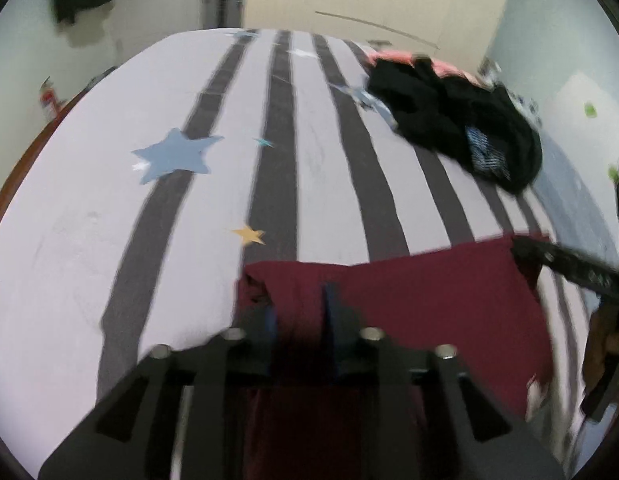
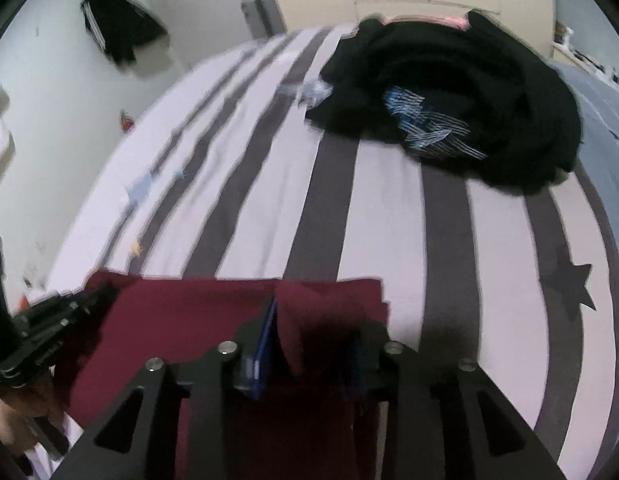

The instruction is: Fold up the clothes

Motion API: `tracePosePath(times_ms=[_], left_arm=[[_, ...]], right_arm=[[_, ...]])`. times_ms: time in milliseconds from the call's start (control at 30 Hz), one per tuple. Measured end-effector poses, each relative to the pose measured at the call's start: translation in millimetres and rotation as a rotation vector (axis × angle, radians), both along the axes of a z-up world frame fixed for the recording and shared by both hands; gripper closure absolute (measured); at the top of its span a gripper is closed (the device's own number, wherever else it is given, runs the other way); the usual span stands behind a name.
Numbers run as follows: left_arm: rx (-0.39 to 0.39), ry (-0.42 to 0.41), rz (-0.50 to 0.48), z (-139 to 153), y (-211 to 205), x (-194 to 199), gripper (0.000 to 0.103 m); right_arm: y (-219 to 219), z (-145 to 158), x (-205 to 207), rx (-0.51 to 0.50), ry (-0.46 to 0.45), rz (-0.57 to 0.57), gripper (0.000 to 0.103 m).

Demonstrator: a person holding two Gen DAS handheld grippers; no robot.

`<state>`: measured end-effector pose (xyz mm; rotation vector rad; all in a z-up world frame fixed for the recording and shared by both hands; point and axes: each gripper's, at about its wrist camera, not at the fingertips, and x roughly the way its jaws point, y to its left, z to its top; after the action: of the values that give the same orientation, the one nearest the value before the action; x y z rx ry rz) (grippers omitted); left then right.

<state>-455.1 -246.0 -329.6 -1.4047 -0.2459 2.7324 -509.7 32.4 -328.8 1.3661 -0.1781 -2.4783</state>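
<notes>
Maroon garment (image 1: 429,300) on bed (image 1: 89,240): I judge fold laid. Left tool (image 1: 299,312), right tool (image 2: 309,340) spread, cloth between. Next: withdraw, smooth.

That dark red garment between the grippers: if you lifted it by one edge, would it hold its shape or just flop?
Probably flop. The dark red garment is thin cloth, already creased and draping between the right gripper fingers. It likely weighs little, lying flat on the striped bedsheet. Pushed, it would probably bunch rather than slide.
</notes>
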Motion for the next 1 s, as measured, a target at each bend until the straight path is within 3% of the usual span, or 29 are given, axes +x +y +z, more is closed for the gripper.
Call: tracePosePath(times_ms=[133, 267, 333, 400, 500, 633, 800, 900, 1000], left_arm=[[0.028, 0.118, 0.081, 32, -18, 19, 0.052], [0.019, 0.176, 0.046, 51, -17, 49, 0.05], [0.007, 0.183, 0.003, 54, -8, 67, 0.058], [-0.014, 0.173, -0.042, 52, 5, 82, 0.08], [-0.044, 0.148, -0.074, 39, 24, 89, 0.094], [-0.065, 0.118, -0.06, 16, 33, 84, 0.095], [-0.126, 0.076, -0.016, -25, 24, 70, 0.095], [-0.159, 0.092, -0.016, -26, 32, 68, 0.095], [-0.107, 0.088, -0.006, -25, 26, 68, 0.095]], right_arm=[[31, 22, 17, -0.012, 0.087, -0.11, 0.063], [51, 35, 35, 0.003, 0.135, -0.15, 0.063], [49, 38, 49, 0.009, 0.147, -0.123, 0.063], [33, 38, 63, 0.025, 0.147, -0.07, 0.063], [1, 34, 81, 0.039, 0.152, 0.017, 0.063], [-31, 18, 86, 0.073, 0.15, 0.06, 0.064], [-5, 6, 64, 0.026, 0.091, -0.078, 0.064], [15, 0, 50, -0.025, 0.074, -0.093, 0.063], [21, -5, 36, -0.061, 0.065, -0.058, 0.063]])
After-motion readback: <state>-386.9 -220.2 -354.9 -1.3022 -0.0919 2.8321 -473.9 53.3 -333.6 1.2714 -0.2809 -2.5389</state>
